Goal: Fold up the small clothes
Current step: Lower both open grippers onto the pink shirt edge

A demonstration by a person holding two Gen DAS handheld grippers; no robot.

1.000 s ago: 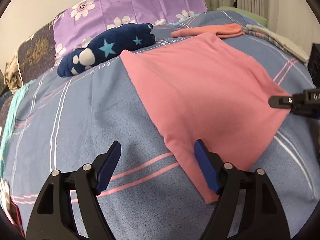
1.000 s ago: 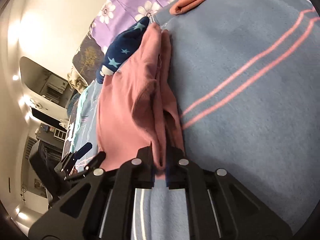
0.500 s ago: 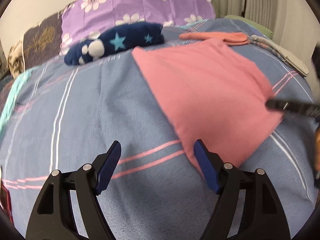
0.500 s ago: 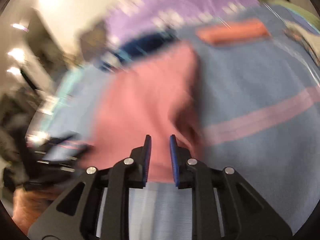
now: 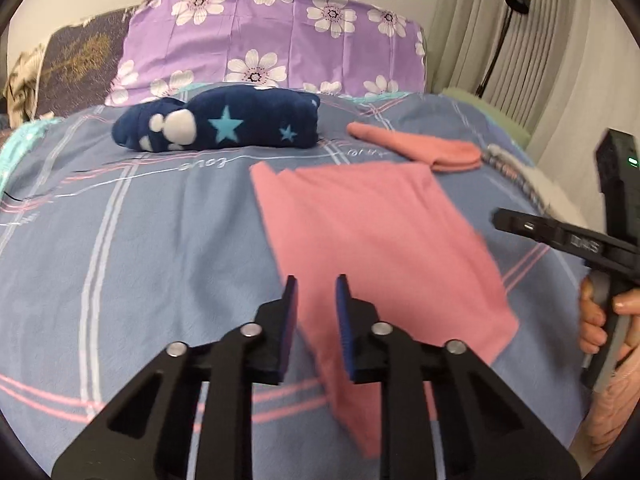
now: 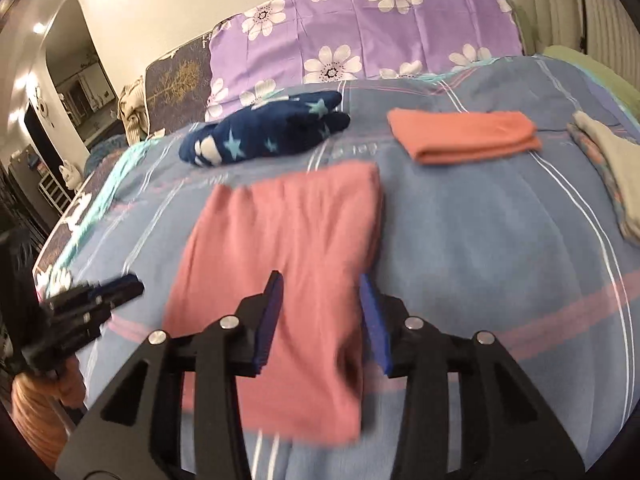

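Observation:
A pink cloth (image 5: 380, 248) lies folded flat on the blue striped bedspread (image 5: 140, 260). My left gripper (image 5: 316, 312) hovers over the cloth's near left edge. Its jaws are closing, a narrow gap is left, and the pads press on nothing. In the right wrist view the pink cloth (image 6: 288, 248) lies under my right gripper (image 6: 322, 316), whose jaws are opening with nothing held. The right gripper (image 5: 560, 236) also shows at the right of the left wrist view, in a person's hand (image 5: 600, 320). The left gripper (image 6: 92, 300) sits blurred just off the cloth's left edge.
A folded orange-pink cloth (image 6: 464, 136) lies behind the pink one. A navy star-patterned bundle (image 5: 224, 124) rests before a purple flowered pillow (image 5: 272, 36). More clothes (image 6: 612, 168) are piled at the bed's right edge. Curtains (image 5: 500, 20) hang at the back right.
The right gripper let go of the bunched pink cloth, rolled level and rose; the cloth now lies flat. The left gripper lifted and its wide jaws narrowed.

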